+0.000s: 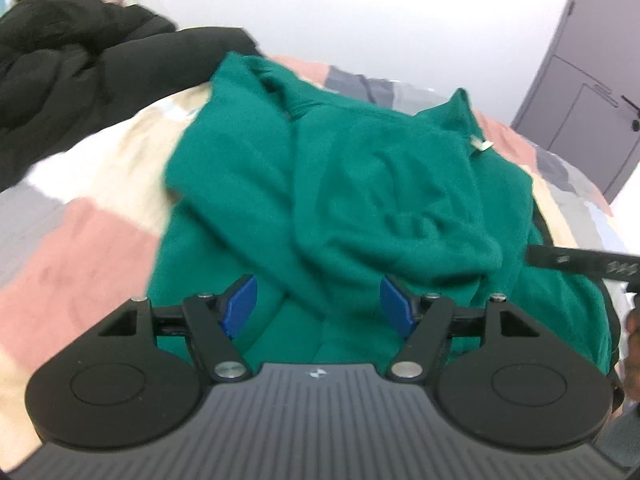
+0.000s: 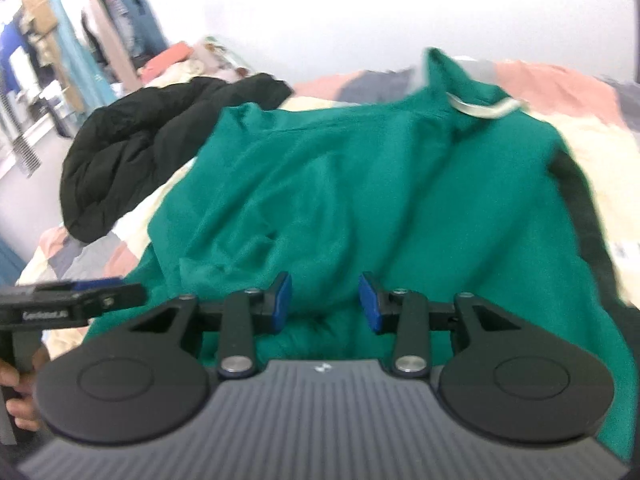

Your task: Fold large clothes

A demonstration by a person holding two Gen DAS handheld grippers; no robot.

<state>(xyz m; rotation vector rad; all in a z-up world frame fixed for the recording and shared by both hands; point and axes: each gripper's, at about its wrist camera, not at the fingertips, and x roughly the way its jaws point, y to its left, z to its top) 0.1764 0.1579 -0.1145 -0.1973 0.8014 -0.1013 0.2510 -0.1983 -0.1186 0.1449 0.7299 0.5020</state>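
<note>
A large green sweatshirt (image 1: 360, 184) lies rumpled on the bed, partly folded over itself, its collar with a white tag at the far right. It also shows in the right wrist view (image 2: 360, 184), with a black side stripe along its right edge. My left gripper (image 1: 320, 304) is open and empty, its blue pads just above the garment's near edge. My right gripper (image 2: 325, 302) is open and empty over the near hem. Each gripper shows at the edge of the other's view: the right one (image 1: 580, 262), the left one (image 2: 72, 300).
The bed has a patchwork cover (image 1: 80, 220) in pink, cream and grey. A black puffy jacket (image 1: 72, 72) lies heaped at the far left of the bed, also in the right wrist view (image 2: 140, 140). A grey door (image 1: 592, 80) stands at the right. Hanging clothes (image 2: 80, 20) stand beyond the bed.
</note>
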